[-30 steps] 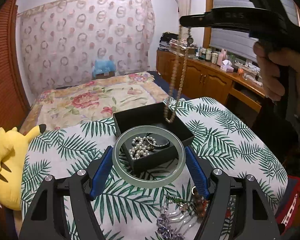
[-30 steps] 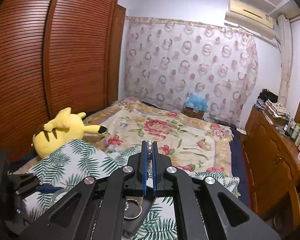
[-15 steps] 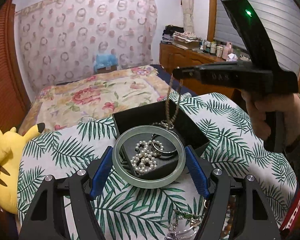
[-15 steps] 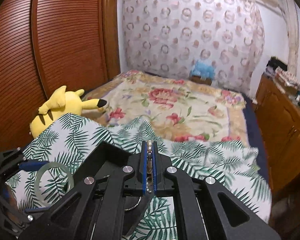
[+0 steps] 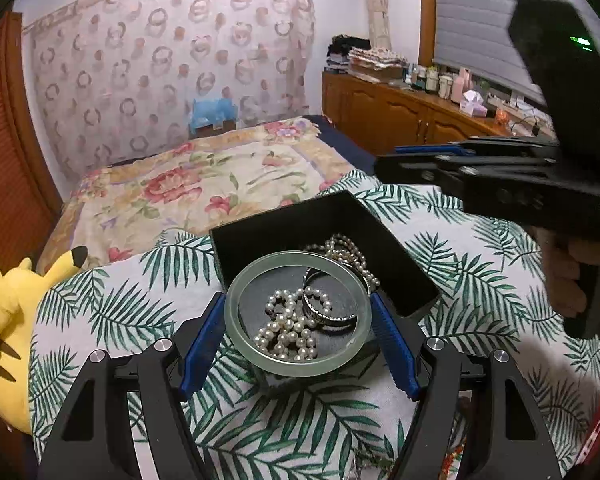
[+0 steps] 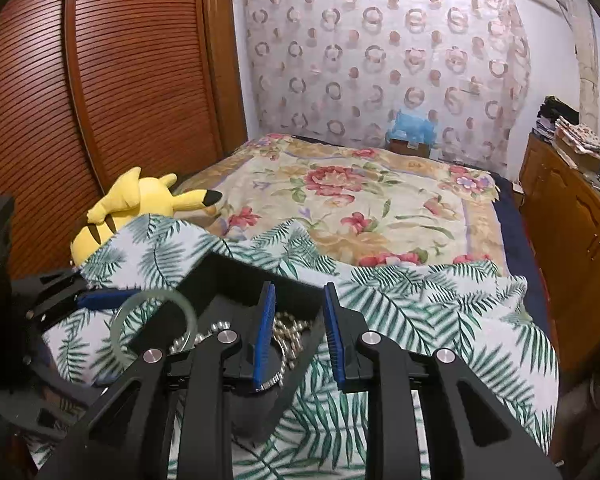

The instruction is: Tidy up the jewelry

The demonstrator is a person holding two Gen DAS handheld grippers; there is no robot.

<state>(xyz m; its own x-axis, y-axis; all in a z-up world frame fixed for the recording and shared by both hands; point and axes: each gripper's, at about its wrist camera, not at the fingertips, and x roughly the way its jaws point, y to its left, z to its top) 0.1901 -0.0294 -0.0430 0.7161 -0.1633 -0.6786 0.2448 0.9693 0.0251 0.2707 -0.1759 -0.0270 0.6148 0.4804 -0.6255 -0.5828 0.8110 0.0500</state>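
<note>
Left hand-held gripper point(image 5: 298, 344) pinches bangle point(image 5: 298, 364) across its width, ring lying flat, over near corner of box point(image 5: 396, 256). Pearls point(image 5: 288, 328) and necklace point(image 5: 350, 250) lie inside. Right hand-held gripper point(image 6: 298, 332) level, fingers spread, empty, above box's far side.

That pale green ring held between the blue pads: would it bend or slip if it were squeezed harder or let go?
The green bangle looks like a rigid, glossy hoop, so it probably won't bend and may crack if dropped. The left gripper pinches only its smooth outer rim, so it could slip. Released over the black box, it would likely land flat on the pearls.
</note>
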